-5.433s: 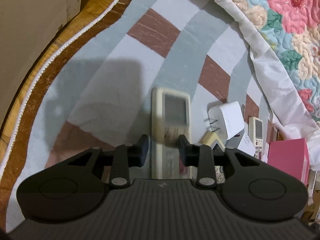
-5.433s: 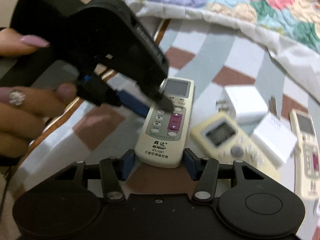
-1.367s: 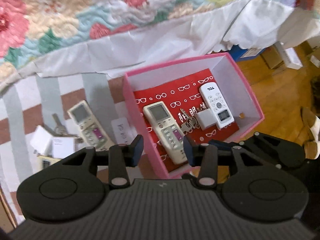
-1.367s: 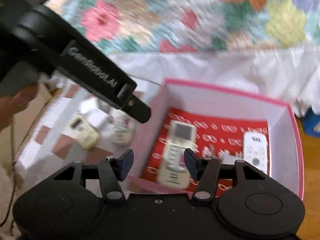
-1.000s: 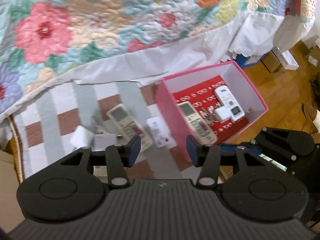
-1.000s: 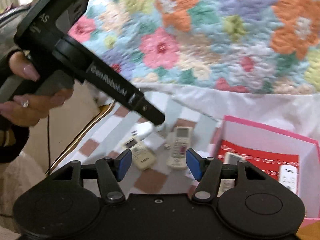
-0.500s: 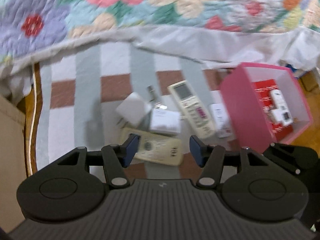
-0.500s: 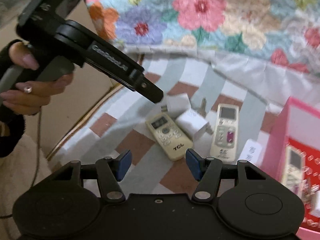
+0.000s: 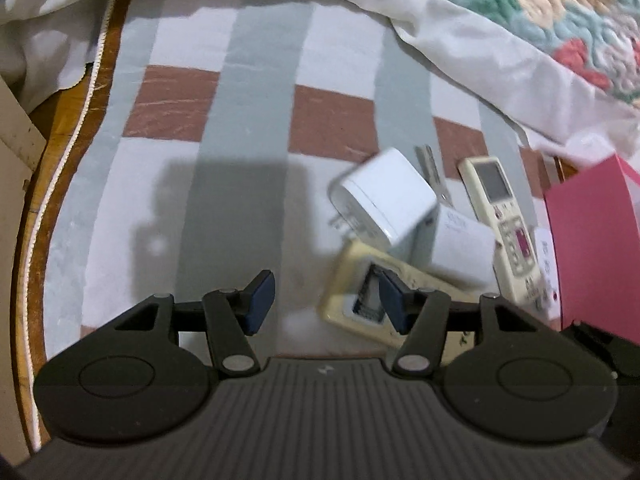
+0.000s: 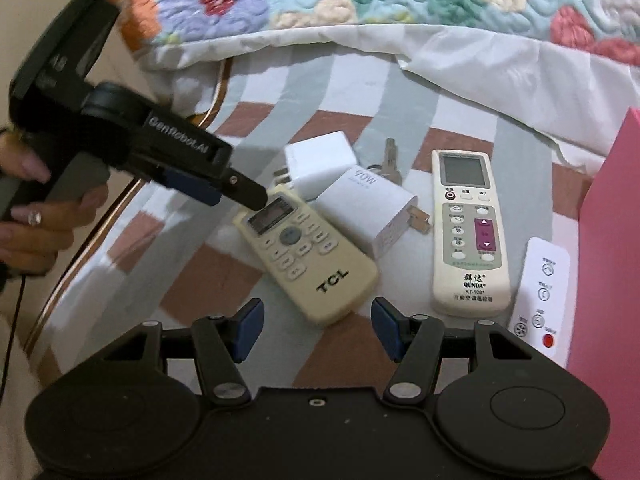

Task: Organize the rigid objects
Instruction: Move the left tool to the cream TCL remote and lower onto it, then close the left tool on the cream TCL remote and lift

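Note:
A yellowed TCL remote point(image 10: 308, 252) lies on the checked rug, with two white chargers point(image 10: 320, 160) point(image 10: 372, 208) and a key point(image 10: 390, 156) behind it. To its right lie a cream QUNDA remote point(image 10: 468, 232) and a small white remote point(image 10: 544, 280). My left gripper point(image 10: 228, 192) hangs open low over the TCL remote's screen end. In the left wrist view its right finger covers that TCL remote point(image 9: 360, 300), and nothing is between the left gripper's point(image 9: 324, 292) fingers. My right gripper point(image 10: 316, 320) is open just short of the remote's near end.
A pink box point(image 10: 612, 240) stands at the right edge, its wall beside the small white remote. A floral quilt point(image 10: 400, 0) with a white hem overhangs the rug at the back. Wooden floor point(image 9: 60, 120) and a cord-trimmed rug edge lie to the left. A hand point(image 10: 36, 220) holds the left gripper.
Both grippers have swung from the pink box to the pile on the rug and come down close to it. The left gripper has rolled and its jaws stand slightly wider.

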A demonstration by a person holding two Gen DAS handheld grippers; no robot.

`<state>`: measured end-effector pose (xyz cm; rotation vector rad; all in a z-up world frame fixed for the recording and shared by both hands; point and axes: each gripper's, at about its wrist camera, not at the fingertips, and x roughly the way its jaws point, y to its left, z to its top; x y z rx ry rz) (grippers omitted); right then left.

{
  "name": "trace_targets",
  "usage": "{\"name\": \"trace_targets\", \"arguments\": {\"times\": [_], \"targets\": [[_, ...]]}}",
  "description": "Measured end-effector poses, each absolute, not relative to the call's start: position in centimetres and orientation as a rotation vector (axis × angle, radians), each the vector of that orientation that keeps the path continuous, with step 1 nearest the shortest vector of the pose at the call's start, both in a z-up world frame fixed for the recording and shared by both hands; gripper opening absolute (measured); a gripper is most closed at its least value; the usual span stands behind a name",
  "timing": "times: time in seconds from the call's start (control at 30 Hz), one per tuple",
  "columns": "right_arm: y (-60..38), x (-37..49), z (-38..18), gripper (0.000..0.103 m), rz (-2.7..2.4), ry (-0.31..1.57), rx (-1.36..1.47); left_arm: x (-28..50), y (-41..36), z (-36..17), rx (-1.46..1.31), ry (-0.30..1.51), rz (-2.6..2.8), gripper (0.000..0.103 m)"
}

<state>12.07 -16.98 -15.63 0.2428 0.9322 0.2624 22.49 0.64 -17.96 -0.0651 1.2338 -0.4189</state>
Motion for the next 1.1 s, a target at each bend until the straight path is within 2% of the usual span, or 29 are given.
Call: {"name": "trace_targets", "arguments": {"times": [0.2,0.27,0.3,0.37,0.57,0.67,0.77,1.1], "targets": [[-16.6,12.8,-16.9,0.066,0.217,0.937,0.286,22.5,0.0,-19.2,-0.075,1.234,-0.44,0.055],[-16.4,12.9,-16.9,0.063,0.214,0.927,0.285,22.1,-0.5,-19.2,-0.072,1.196,-0.449,0.051],[-16.2,12.8,-16.9,0.061,0.21,0.923,0.284,21.8,-0.7,-19.2,-0.082,1.212,-0.476,0.043],[-16.0,12.7,-16.9,0.059,0.185,0.919,0.261,20.8,-1.3,-19.1,-0.054,1.222,-0.472,0.044],[-15.5,11.6,-17.1,0.062,0.192,0.889,0.178,19.6,-1.7,-19.0,-0.07,1.247,-0.437,0.045],[-13.4,11.3,-17.2,0.07,0.175,0.878,0.025,19.3,-2.0,-19.0,-0.063,1.241,-0.415,0.046],[-13.7,11.6,-17.1,0.067,0.149,0.875,0.042,19.3,-1.5,-19.1,-0.1,1.262,-0.409,0.045],[-13.8,9.4,-15.3,0.067,0.152,0.847,-0.015,16.6,-1.5,-17.0,-0.07,1.214,-0.462,0.044]]}}
